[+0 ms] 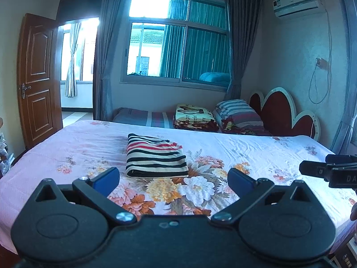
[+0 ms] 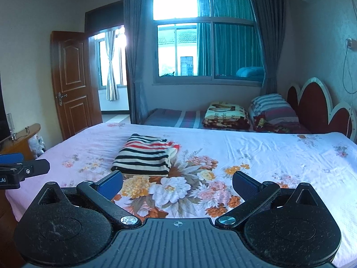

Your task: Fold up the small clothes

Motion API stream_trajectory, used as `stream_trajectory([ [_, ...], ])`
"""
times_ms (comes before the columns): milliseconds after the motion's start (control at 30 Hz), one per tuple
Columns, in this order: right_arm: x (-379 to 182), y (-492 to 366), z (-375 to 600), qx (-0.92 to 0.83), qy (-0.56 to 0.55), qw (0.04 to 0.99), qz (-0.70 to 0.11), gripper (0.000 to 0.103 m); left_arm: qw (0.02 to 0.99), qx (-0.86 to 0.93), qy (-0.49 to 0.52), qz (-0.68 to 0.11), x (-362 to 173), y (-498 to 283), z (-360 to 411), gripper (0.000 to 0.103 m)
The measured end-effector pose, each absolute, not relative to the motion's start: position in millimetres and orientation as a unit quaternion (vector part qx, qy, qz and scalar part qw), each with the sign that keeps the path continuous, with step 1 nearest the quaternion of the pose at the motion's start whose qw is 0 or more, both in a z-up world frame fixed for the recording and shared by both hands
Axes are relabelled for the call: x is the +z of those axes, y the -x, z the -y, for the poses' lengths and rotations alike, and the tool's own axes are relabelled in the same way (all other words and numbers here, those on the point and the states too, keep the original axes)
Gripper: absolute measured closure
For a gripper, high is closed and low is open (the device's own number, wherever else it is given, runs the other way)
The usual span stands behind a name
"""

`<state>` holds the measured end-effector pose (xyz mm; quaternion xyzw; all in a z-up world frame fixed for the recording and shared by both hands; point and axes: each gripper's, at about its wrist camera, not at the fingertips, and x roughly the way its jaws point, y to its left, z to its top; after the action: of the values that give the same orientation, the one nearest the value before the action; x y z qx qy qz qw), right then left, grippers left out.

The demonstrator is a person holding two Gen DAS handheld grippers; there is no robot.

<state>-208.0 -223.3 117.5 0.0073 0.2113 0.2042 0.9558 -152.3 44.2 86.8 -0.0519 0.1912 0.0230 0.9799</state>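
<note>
Folded garment at rest — both tools clear of it.

The cream, black and red striped cloth garment (image 1: 156, 155) lies as a squared bundle on the pink floral bedsheet (image 1: 256, 151). The left gripper (image 1: 174, 179) and right gripper (image 2: 177, 183) hover spread, empty; a careless nudge could likely undo the loose top layer.

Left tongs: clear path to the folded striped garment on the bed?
Probably yes. The left tongs are open and empty, with the striped garment just ahead on the bedsheet; nothing lies between them.
</note>
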Motion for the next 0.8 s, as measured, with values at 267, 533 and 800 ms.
stream_trajectory([
  [267,115.2,210.1,220.8,0.214,-0.005,0.953,-0.215,0.0,0.98,0.023,0.051,-0.191,86.2,152.7,-46.0,0.001],
  [533,119.7,207.4,223.7,0.213,-0.011,0.954,-0.209,0.0,0.981,0.018,0.044,-0.188,87.0,153.7,-47.6,0.001],
  [800,121.1,208.3,222.7,0.215,-0.013,0.955,-0.205,0.0,0.981,0.017,0.041,-0.187,87.1,153.0,-47.4,0.001],
])
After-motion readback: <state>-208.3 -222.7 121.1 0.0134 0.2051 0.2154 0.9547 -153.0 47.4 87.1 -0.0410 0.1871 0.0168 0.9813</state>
